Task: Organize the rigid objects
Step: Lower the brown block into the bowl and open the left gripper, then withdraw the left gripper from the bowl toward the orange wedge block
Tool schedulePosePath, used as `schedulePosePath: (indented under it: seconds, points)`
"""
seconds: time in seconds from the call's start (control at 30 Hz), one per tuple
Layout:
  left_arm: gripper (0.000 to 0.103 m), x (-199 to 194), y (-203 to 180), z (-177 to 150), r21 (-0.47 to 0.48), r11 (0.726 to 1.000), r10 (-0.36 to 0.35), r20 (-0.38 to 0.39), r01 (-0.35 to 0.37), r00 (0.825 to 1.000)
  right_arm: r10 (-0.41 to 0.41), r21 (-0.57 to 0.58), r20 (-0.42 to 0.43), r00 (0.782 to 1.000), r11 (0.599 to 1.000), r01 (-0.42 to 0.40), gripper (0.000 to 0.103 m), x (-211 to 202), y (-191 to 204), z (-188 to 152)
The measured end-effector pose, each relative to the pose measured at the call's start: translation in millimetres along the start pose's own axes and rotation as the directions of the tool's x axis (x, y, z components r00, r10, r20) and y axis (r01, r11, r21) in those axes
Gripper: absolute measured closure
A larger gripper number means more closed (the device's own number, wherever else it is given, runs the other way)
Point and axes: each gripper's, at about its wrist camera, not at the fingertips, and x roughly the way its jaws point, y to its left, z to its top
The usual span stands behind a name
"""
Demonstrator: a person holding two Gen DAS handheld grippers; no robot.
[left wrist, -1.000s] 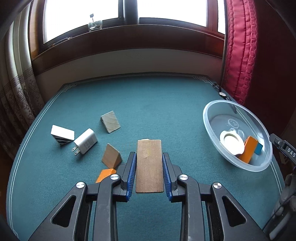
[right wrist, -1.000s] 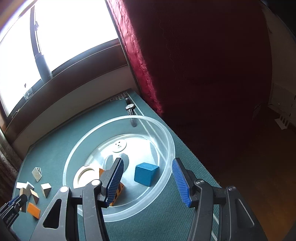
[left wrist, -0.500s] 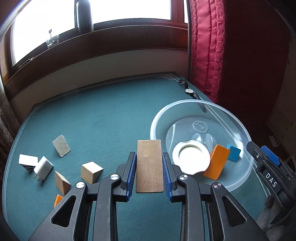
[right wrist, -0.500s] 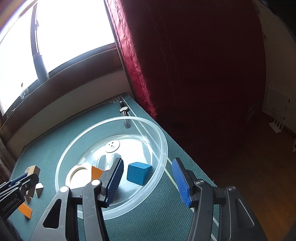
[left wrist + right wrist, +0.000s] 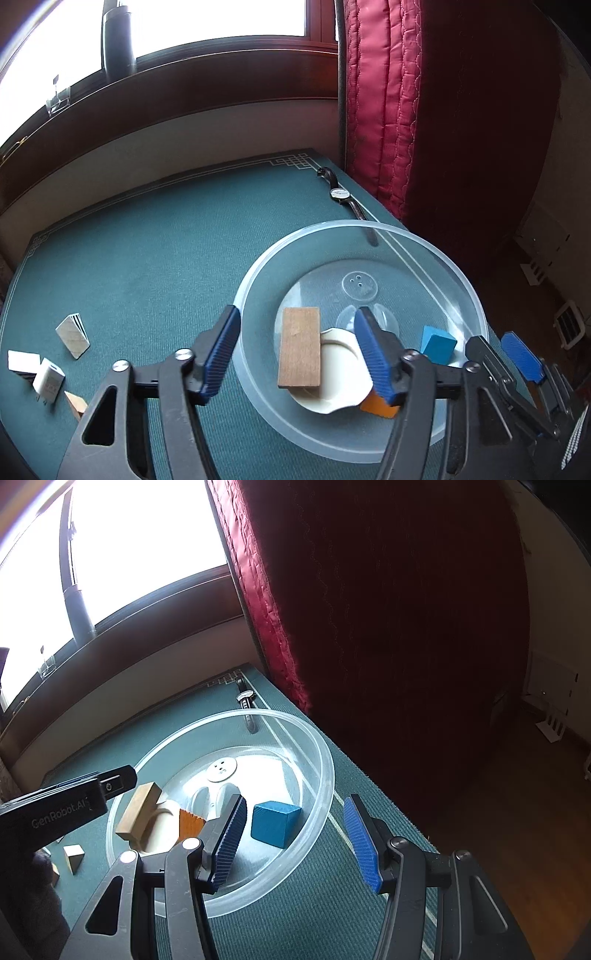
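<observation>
Your left tongs (image 5: 299, 354) are opening, wooden plank (image 5: 299, 349) loose between them, dropping into the clear bowl (image 5: 436, 243). It may tip against the white dish (image 5: 343, 384). Right tongs (image 5: 295, 840) hang spread, empty.

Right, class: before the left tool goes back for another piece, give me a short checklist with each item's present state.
1. Left tool jaws opening, pads clear of the wooden plank: ok.
2. Plank over the clear bowl: ok; fully settled: cannot tell.
3. Blue cube and white dish inside the bowl: ok.
4. Right tool open, nothing between its pads: ok.
5. Loose pieces such as the white charger collected: not ok.
</observation>
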Motion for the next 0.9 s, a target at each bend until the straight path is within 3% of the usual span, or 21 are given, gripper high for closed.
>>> schedulePosePath:
  seconds: [0.37, 0.9]
  points:
    - [0.034, -12, 26, -30, -0.046, 0.997, 0.061, -0.038, -0.063, 0.997, -0.007, -0.004, 0.007, 1.000, 1.000, 0.007, 0.045, 2, 3, 1]
    - [0.034, -9, 22, -48, -0.030, 0.998, 0.054, -0.084, -0.056, 0.995, -0.005, -0.002, 0.002, 1.000, 1.000, 0.005, 0.045, 4, 4, 2]
